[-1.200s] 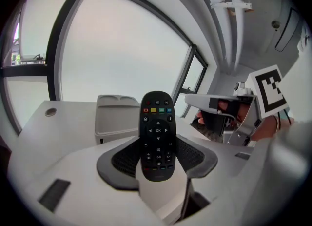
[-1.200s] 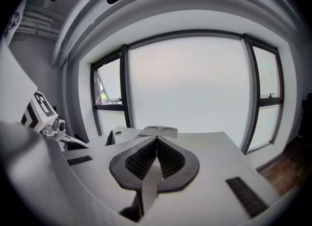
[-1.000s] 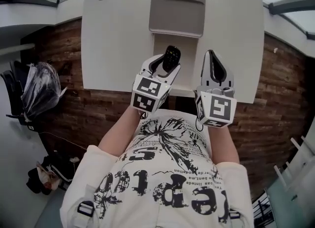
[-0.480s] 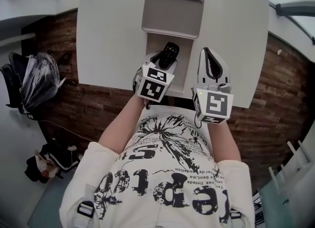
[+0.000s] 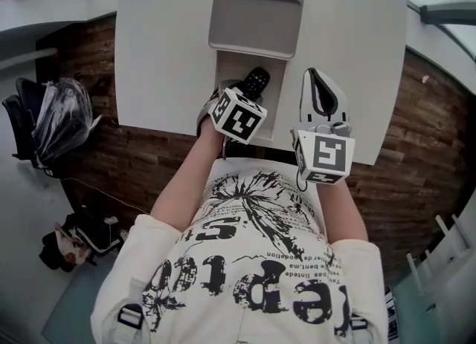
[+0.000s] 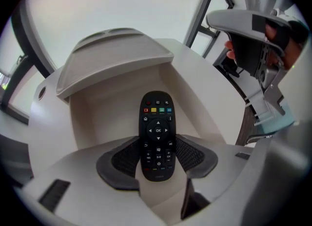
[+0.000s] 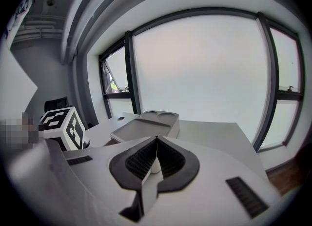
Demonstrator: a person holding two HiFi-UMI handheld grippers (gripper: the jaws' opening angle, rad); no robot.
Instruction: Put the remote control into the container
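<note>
The black oval remote control (image 6: pixel 157 127) is pinched by the left claw (image 6: pixel 157 157) and aimed lengthwise into the beige container (image 6: pixel 100 117). The right claw (image 7: pixel 156 157) is pressed together.

The left gripper (image 5: pixel 248 96) was held at the centre of the head view, its jaws clamped on the remote control (image 6: pixel 157 134). The right gripper (image 5: pixel 315 79) was held just to its right, jaws pressed together on nothing. The left forearm (image 5: pixel 190 179) and right forearm (image 5: pixel 346 212) were stretched forward.
</note>
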